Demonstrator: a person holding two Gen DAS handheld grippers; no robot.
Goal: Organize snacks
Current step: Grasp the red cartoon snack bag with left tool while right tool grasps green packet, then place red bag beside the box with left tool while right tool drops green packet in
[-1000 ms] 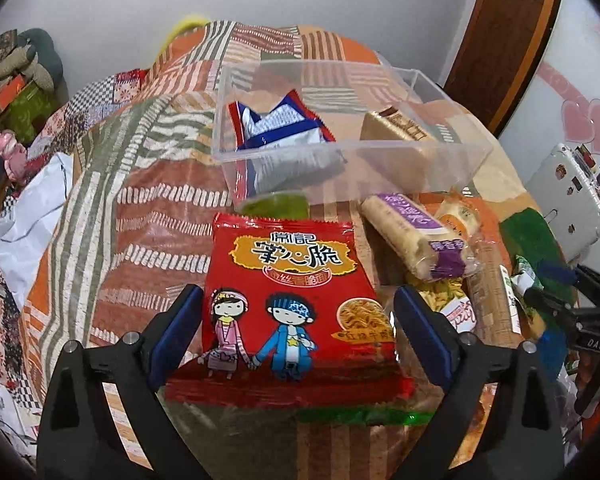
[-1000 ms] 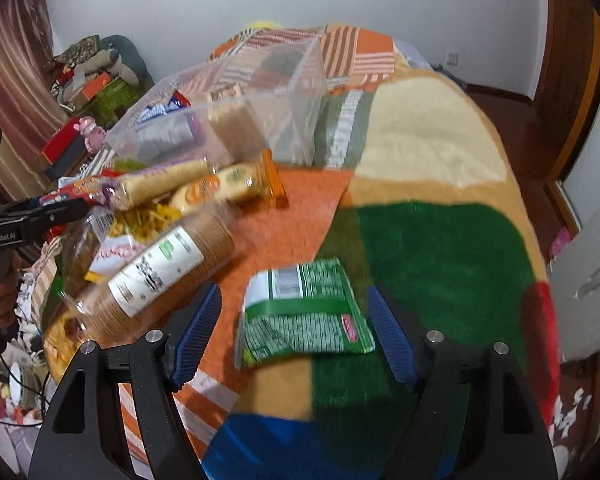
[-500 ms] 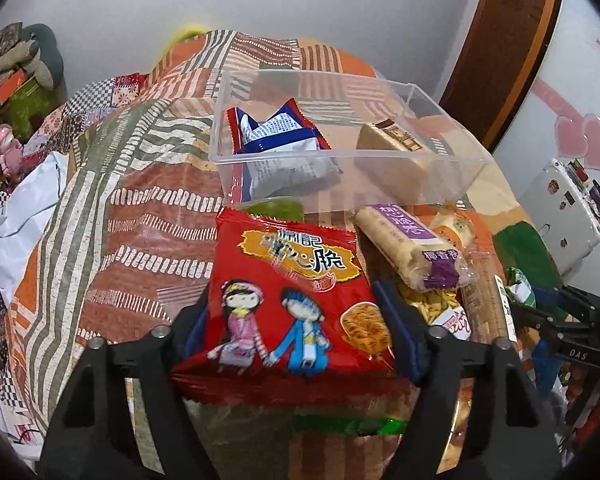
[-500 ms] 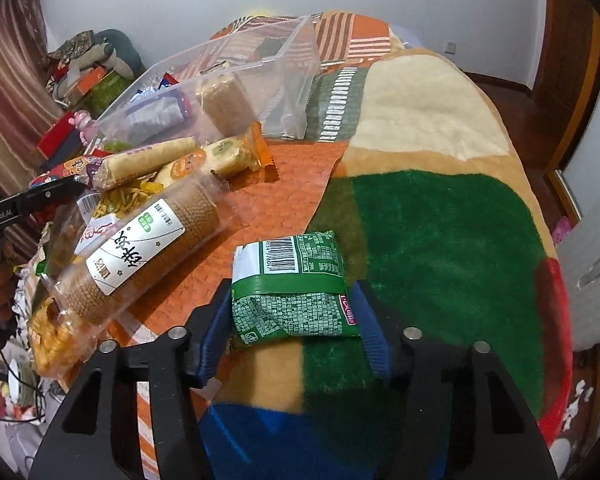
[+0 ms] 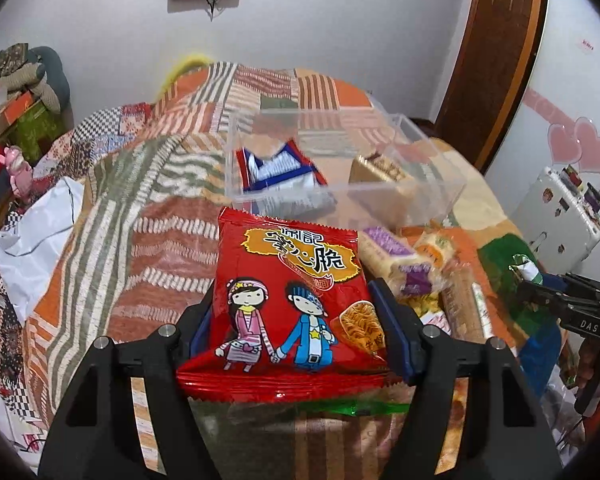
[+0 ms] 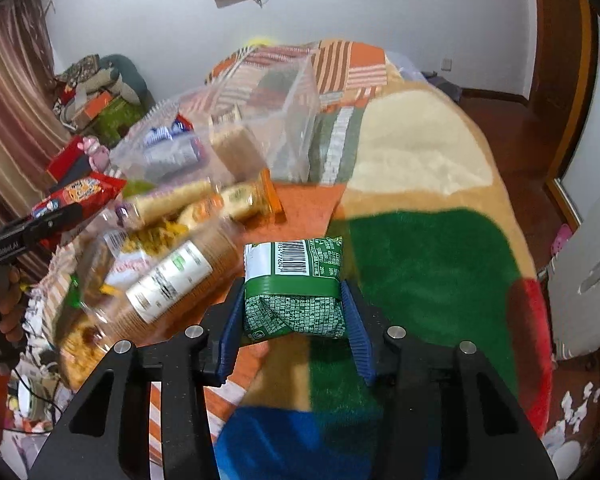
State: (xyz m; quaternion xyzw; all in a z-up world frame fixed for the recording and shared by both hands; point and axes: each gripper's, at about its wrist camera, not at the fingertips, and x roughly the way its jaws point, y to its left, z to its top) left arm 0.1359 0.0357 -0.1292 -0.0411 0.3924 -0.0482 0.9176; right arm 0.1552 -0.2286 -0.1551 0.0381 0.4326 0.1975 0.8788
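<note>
Between the left gripper [image 5: 296,312] pads, a red bag [image 5: 290,304] is pinched, lifted clear for the bin [image 5: 440,196] at 12 o'clock. Right gripper [image 6: 292,312] squeezes a green pack [image 6: 294,288], bin [image 6: 296,120] at 11.

The left gripper [image 5: 296,312] is clamped on a red snack bag [image 5: 290,304], blue pads pressed to the bag's two side edges. The right gripper [image 6: 294,314] is closed tight on a green packet [image 6: 294,292], squeezing its sides inward. A bare hand [image 6: 8,300] grips the left tool's handle.

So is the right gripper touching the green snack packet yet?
Touching. The right wrist view shows both blue pads of the right gripper pressed against the green snack packet, pinching its sides.
</note>
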